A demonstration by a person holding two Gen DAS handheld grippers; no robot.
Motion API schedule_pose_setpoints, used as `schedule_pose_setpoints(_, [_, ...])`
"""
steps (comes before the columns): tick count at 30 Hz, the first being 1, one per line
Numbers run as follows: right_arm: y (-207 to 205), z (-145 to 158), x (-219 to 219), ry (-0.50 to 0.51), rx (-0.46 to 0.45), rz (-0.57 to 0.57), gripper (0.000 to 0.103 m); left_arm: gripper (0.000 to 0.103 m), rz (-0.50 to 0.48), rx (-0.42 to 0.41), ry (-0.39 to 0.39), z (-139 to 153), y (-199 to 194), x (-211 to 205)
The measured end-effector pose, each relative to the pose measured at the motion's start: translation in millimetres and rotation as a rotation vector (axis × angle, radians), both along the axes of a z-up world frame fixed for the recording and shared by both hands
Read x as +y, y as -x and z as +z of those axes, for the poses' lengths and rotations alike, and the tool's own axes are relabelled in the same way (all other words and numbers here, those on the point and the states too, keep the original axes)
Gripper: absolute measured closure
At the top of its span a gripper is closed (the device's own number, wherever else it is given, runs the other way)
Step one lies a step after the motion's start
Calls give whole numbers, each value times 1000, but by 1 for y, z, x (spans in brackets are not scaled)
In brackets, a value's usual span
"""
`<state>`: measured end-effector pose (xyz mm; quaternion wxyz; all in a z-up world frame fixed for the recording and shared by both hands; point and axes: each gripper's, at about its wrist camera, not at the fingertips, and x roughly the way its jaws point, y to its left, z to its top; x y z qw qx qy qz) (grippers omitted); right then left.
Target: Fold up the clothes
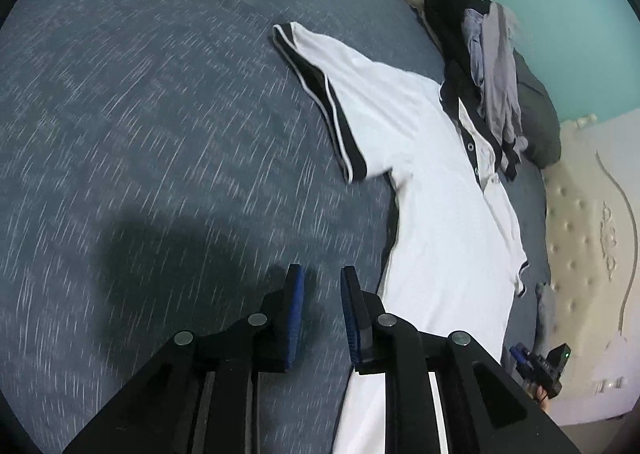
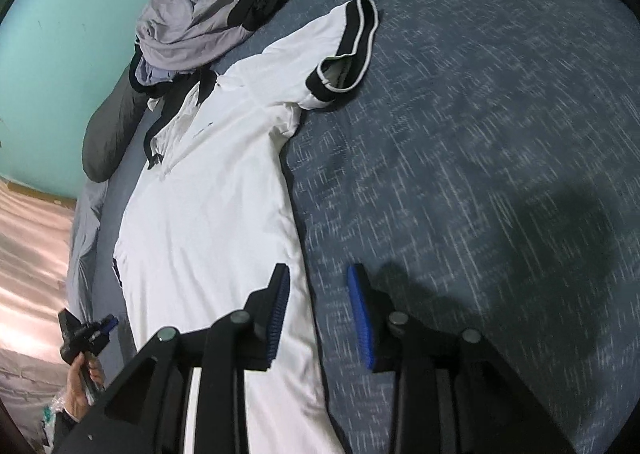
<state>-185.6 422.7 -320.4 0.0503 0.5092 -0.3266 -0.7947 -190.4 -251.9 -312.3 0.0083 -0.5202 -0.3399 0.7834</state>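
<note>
Left wrist view: the left tongs (image 1: 322, 286) hang narrowly parted and empty above the blue bed (image 1: 140, 113), just beside a white shirt (image 1: 432, 189) spread flat, a pile of clothes (image 1: 484, 53) by its collar. Right wrist view: the right tongs (image 2: 320, 282) gape wider, holding nothing, straddling the shirt's (image 2: 208, 213) side edge; the other tool (image 2: 86, 336) sits in a hand (image 2: 82, 390).

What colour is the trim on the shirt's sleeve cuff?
Black with a thin white stripe on the sleeve cuff; clearest in the right wrist view.
</note>
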Motion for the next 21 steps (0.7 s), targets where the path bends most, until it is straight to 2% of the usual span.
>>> schedule_pose_setpoints(3, [-2,4,9,8,36,-27,71,80,0,5,83,5,-12,7])
schedule_pose_setpoints(4, [0,5,12,0,47,-36,66,80,-1,9,109,6,-13,10])
schedule_pose_setpoints(5, [2,7,15,-9,58,-46,55,79,0,14,111,5,-13,15])
schedule_pose_setpoints(6, [4,9,19,-16,68,-55,50,79,3,16,111,4,-13,17])
schedule_pose_setpoints(12, [32,16,34,-32,115,-90,49,76,6,51,141,5,-12,35])
schedule_pose_setpoints(21, [79,12,49,-52,110,-145,49,70,-14,129,156,5,14,74])
